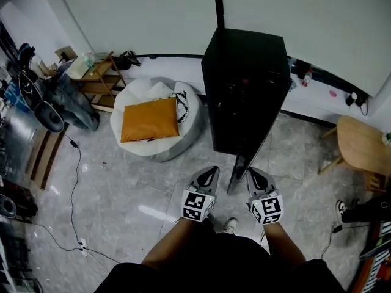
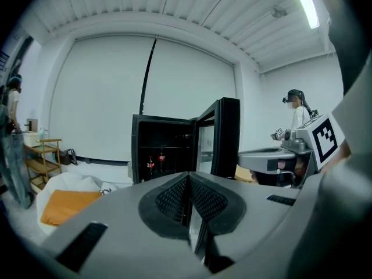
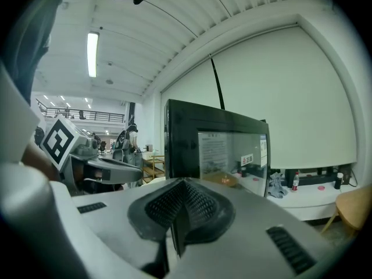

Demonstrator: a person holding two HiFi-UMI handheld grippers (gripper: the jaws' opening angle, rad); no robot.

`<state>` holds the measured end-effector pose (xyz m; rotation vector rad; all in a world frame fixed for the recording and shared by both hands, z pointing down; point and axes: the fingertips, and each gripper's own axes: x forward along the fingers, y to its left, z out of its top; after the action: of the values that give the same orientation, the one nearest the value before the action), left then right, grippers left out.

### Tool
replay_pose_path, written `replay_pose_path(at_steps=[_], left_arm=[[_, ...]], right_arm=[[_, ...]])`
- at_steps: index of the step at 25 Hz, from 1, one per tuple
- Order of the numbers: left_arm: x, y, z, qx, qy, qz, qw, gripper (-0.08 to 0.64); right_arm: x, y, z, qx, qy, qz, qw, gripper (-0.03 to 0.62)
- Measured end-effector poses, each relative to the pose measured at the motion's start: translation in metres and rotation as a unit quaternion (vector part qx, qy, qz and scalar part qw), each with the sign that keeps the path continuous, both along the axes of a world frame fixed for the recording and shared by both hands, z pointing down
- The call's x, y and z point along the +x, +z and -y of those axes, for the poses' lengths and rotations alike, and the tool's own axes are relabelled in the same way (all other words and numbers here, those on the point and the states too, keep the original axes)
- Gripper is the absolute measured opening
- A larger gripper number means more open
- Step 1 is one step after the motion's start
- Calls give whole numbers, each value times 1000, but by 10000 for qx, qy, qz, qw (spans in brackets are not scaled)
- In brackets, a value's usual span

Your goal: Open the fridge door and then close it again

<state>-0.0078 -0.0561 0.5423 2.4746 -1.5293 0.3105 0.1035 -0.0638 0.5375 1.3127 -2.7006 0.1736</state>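
The black fridge (image 1: 244, 84) stands against the white wall with its glass door (image 1: 243, 166) swung wide open toward me. In the left gripper view the dark inside (image 2: 163, 147) shows, with two red-labelled bottles (image 2: 156, 161) on a shelf, and the door (image 2: 225, 135) stands edge-on to the right. My left gripper (image 1: 209, 174) (image 2: 189, 182) is shut and empty, just left of the door's free edge. My right gripper (image 1: 252, 174) (image 3: 185, 188) is also shut with nothing in it, just right of that edge, facing the door's glass front (image 3: 226, 153).
A white beanbag with an orange cushion (image 1: 149, 119) lies left of the fridge, and a wooden shelf (image 1: 98, 78) stands behind it. A round wooden table (image 1: 360, 142) is at the right. Cables (image 1: 73, 182) trail over the tiled floor at the left. Another person (image 2: 297, 114) stands at the right in the left gripper view.
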Motion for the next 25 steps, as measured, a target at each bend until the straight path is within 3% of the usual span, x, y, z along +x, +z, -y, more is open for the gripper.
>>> replay_pose_path(at_steps=[8, 16, 22, 25], left_arm=[[-11, -8, 14, -15, 81, -211, 9997, 21], [-29, -14, 24, 14, -52, -195, 9998, 21], [-43, -5, 25, -244, -111, -199, 9994, 21], [-50, -4, 29, -146, -192, -222, 9995, 21]], right_arm=[[-15, 1, 10, -62, -113, -101, 9999, 18], [-33, 1, 19, -84, -369, -275, 9989, 18], [-46, 2, 26, -166, -426, -264, 9986, 18], [-53, 3, 31, -143, -466, -345, 9982, 18]])
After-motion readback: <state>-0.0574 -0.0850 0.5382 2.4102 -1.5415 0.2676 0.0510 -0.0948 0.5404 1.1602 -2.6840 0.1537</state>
